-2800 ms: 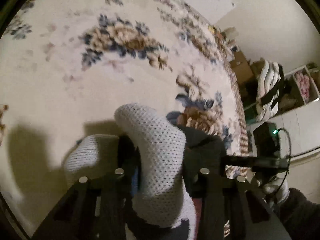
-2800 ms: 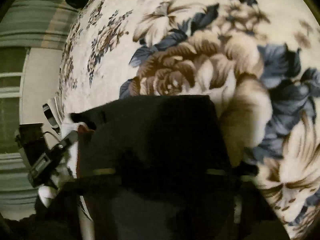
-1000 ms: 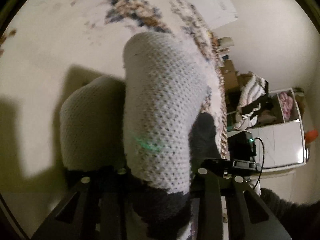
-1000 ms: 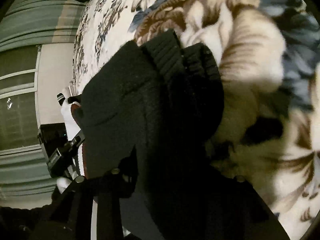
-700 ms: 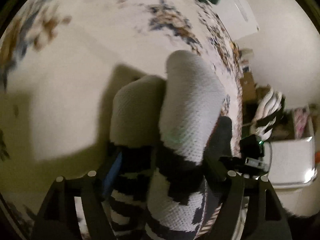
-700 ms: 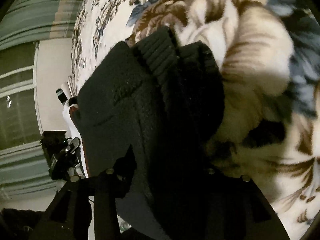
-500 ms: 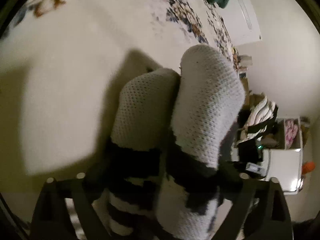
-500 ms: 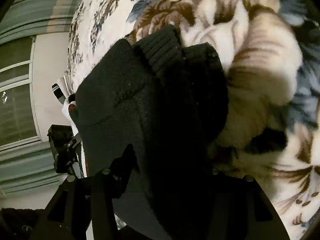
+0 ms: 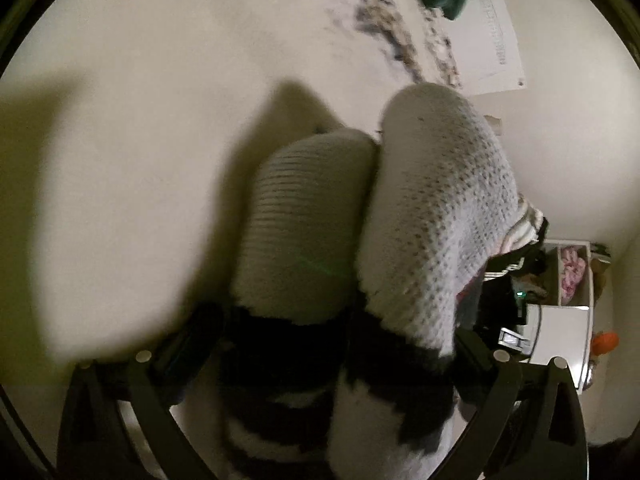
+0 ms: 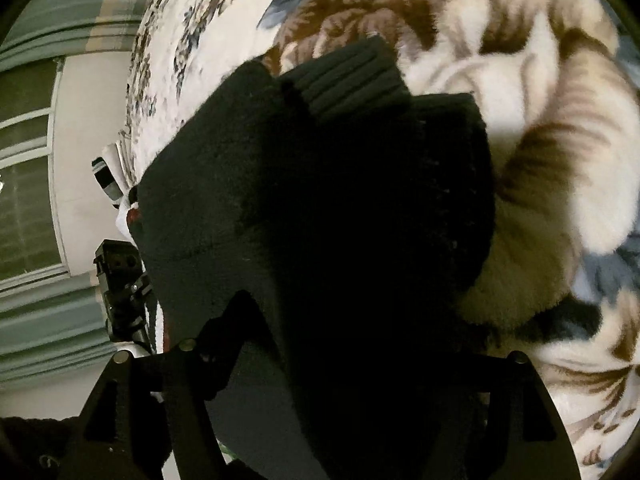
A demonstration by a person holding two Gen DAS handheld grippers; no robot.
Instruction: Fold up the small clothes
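Above a cream floral blanket, the left gripper stands wide around grey-white-and-black knitted socks while the right gripper carries their ribbed black cuffs (grip hidden), apparently stretching the pair for folding.

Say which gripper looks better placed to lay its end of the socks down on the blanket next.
Probably the right gripper: its dark cuff end already lies close against the floral blanket. The left gripper has the pale toe ends between its wide-set fingers, raised above their shadow.
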